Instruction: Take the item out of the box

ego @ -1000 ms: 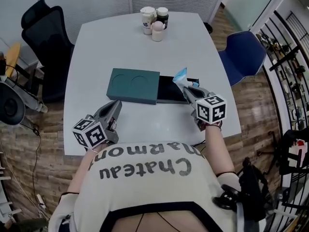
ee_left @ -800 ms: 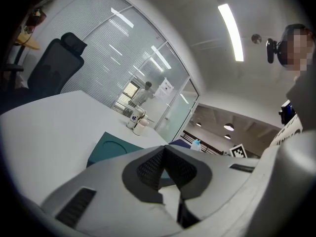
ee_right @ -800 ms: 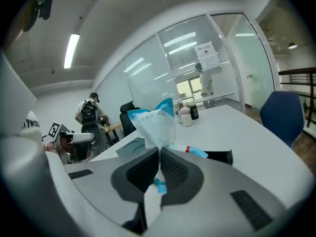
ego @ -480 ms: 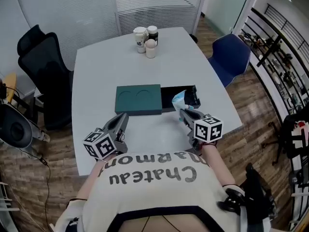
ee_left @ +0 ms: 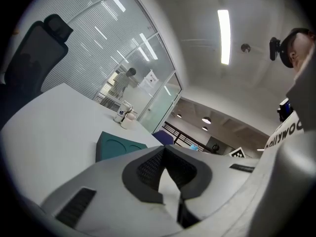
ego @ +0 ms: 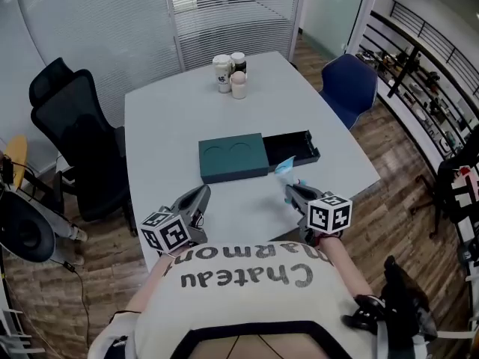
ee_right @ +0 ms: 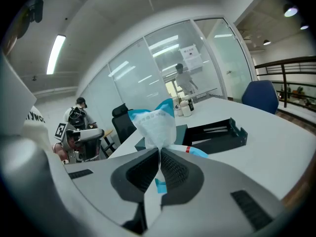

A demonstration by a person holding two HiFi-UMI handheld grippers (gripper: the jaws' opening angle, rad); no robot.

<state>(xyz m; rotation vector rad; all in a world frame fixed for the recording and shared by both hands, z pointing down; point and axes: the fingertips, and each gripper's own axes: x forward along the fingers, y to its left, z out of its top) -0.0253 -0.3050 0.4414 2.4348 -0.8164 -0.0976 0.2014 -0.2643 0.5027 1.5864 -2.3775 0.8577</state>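
Withdrawn from dark green box (ego: 232, 158): blue-white plastic pouch (ee_right: 154, 122), seemingly wipes, clamped by right gripper (ego: 290, 191); left gripper (ego: 200, 198) fingers together, empty.

Bright, even indoor light fills the head view. The white table (ego: 172, 126) shows no glare and only faint, soft shadows, and straight lines bow toward the corners. Both gripper views are round fisheye pictures with black corners. In the left gripper view a ceiling light strip (ee_left: 223, 36) at 1 o'clock burns out to white, and the left gripper (ee_left: 165, 149) looks soft, perhaps out of focus. In the right gripper view a second strip (ee_right: 55, 53) glows at 10 o'clock. The pale packet (ee_right: 154, 125) pinched by the right gripper (ee_right: 159, 152) is brightly lit, its print blurred.
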